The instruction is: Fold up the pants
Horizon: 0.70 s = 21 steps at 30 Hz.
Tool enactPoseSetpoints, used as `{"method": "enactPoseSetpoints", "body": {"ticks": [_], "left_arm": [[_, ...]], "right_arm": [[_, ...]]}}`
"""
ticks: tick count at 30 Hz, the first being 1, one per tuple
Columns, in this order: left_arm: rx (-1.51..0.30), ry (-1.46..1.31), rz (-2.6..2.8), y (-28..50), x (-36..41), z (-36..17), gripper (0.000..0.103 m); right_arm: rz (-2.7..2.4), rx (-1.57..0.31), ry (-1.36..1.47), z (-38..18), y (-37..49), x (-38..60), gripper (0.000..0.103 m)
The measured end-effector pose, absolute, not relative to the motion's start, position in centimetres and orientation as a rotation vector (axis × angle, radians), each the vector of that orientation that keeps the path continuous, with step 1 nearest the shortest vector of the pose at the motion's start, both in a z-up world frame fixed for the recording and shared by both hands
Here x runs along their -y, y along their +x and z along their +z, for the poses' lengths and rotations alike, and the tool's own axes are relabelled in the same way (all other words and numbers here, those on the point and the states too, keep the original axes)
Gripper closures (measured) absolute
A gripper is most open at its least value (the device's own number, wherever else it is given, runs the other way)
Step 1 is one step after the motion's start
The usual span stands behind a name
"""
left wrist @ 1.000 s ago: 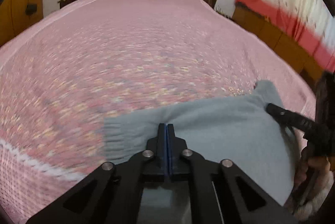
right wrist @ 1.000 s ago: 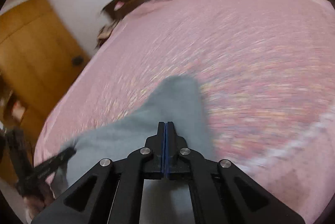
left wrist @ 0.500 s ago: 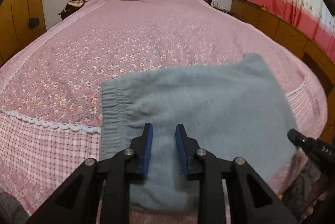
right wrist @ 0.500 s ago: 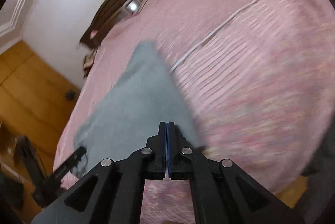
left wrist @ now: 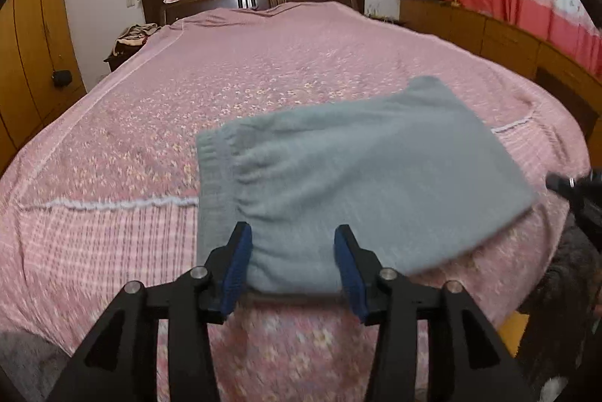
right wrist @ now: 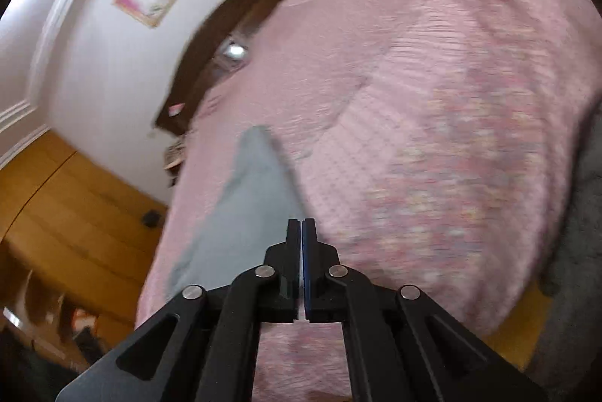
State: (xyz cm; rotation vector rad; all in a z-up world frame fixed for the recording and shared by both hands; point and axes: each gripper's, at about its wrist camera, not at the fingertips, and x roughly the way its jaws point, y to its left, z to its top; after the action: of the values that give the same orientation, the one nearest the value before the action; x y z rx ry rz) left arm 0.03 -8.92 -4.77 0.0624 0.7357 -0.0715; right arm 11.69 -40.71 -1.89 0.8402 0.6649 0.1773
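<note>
Left wrist view: my left gripper [left wrist: 292, 253] has just been opening, pads clear of the folded grey pants [left wrist: 361, 176], which lie mid-frame on the pink bedspread [left wrist: 113, 153]. Right gripper [right wrist: 302, 232] clenched empty, pants [right wrist: 240, 210] left of it.

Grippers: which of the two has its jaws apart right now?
The left gripper: its blue pads stand apart, having just been opening, touching nothing, with the folded grey pants lying beyond them on the bed. The right gripper is shut, empty.
</note>
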Motion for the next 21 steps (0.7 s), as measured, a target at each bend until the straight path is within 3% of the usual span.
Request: {"method": "enactPoseSetpoints", "body": {"ticks": [4,6,10,14,16,19,21], "left_arm": [[-0.744,0.007,-0.105,0.0,7.6,-5.1,0.055],[-0.75,-0.023,-0.115,0.2,7.0,-5.2,0.055],[-0.728,-0.045,-0.123,-0.4,6.2,-4.2,0.055],[-0.702,-0.077,-0.114,-0.6,5.1,-3.2,0.054],[-0.758,-0.078,-0.097,0.4,4.9,-4.4,0.054],[-0.742,-0.066,-0.101,0.0,4.9,-4.8,0.054],[-0.731,-0.051,-0.098,-0.2,5.2,-4.8,0.053]], "right_arm": [[0.109,-0.814,0.739,-4.4,13.3,39.1,0.1],[0.099,-0.804,0.811,-5.5,12.8,40.0,0.1],[0.036,-0.723,0.666,-2.7,10.7,38.7,0.099],[0.181,-0.701,0.565,-2.0,9.9,33.8,0.088],[0.168,-0.772,0.547,-3.6,10.7,32.7,0.088],[0.148,-0.733,0.475,-3.2,9.9,31.8,0.088],[0.149,-0.719,0.414,-2.5,8.8,30.9,0.082]]}}
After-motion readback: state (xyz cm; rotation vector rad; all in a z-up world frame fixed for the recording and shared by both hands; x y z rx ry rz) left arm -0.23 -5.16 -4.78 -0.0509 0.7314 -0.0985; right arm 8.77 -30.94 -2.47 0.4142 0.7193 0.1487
